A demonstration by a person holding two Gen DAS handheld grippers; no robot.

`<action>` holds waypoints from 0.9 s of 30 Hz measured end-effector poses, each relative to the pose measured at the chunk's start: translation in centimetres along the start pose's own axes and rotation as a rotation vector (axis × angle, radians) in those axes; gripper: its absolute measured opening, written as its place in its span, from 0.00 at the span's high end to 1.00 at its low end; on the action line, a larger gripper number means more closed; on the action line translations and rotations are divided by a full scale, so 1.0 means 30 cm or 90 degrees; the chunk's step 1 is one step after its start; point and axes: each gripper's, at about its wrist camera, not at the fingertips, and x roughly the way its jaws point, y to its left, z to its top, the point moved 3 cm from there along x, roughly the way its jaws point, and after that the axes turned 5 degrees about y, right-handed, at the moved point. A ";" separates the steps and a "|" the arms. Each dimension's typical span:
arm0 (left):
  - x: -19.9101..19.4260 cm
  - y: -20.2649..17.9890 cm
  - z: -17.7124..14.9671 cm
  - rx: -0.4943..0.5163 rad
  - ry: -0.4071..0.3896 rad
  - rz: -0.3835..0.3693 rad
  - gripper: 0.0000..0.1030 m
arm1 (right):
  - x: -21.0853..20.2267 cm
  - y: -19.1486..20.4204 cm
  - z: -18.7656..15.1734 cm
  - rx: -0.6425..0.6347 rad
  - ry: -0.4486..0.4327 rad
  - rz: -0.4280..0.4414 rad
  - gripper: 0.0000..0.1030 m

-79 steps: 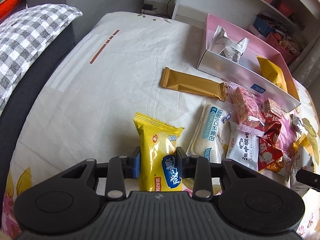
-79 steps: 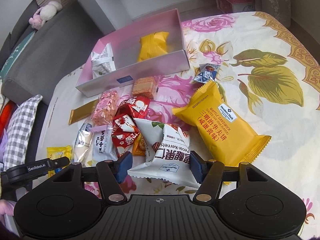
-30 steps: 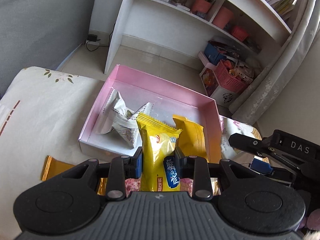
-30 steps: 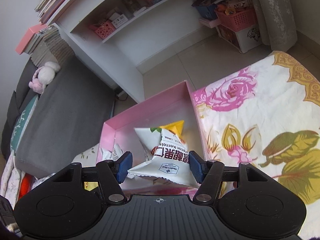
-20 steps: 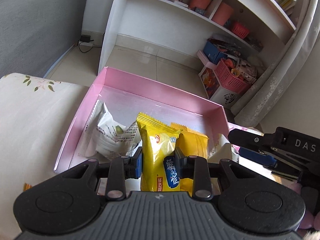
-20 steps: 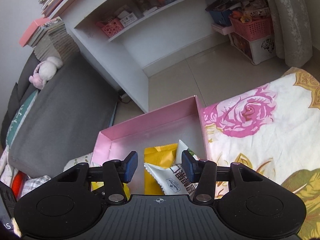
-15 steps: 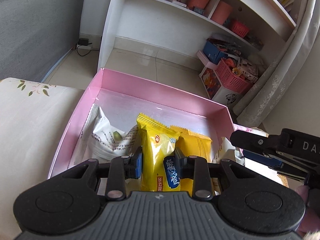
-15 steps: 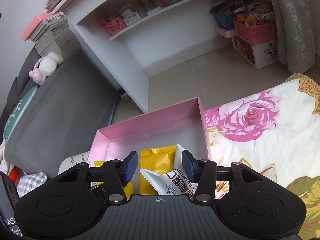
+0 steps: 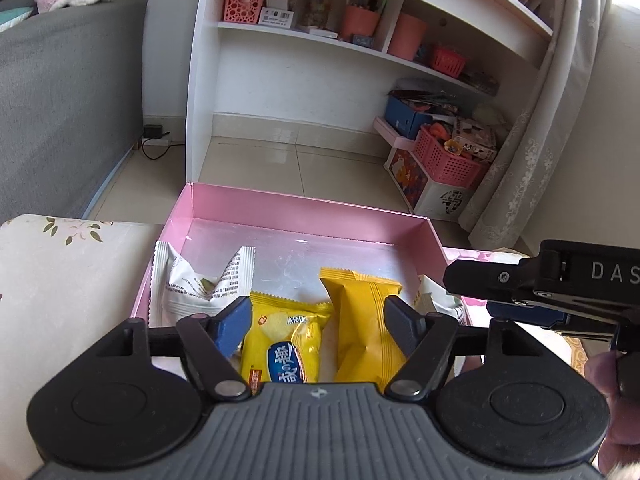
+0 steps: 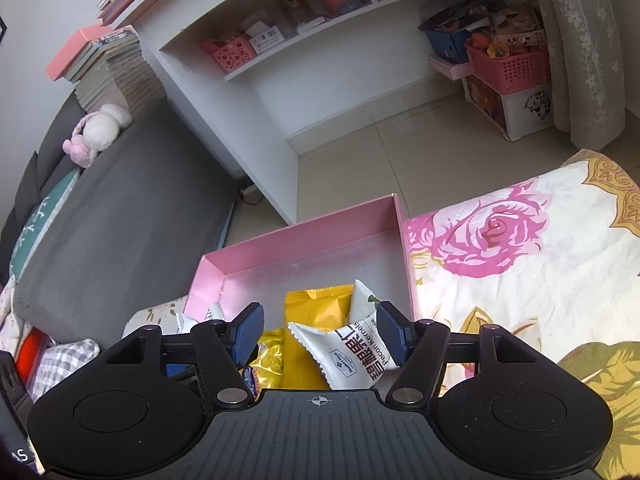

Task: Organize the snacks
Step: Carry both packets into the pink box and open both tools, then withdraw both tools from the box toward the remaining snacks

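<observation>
Both tools, left (image 9: pixel 318 320) and right (image 10: pixel 320 332), gape wide over the shallow pink cardboard box (image 9: pixel 304 210); lifting carelessly could snag the white foil pecan packet (image 10: pixel 352 354).

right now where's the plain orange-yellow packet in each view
Left wrist: the orange-yellow packet stands in the pink box, right of centre, just inside the right finger.
Right wrist: the same packet lies centre, behind the white pecan bag.
Shared landmark: the pink box's far wall.
</observation>
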 end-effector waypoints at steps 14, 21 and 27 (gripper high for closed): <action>-0.137 0.029 -0.072 0.018 0.009 0.010 0.10 | -0.162 0.038 -0.077 -0.017 -0.002 -0.013 0.20; -0.194 0.058 -0.127 0.025 0.024 0.017 0.03 | -0.214 0.059 -0.140 -0.040 0.005 -0.036 0.11; -0.246 0.076 -0.185 0.037 0.041 0.022 0.00 | -0.252 0.074 -0.204 -0.056 0.008 -0.047 0.06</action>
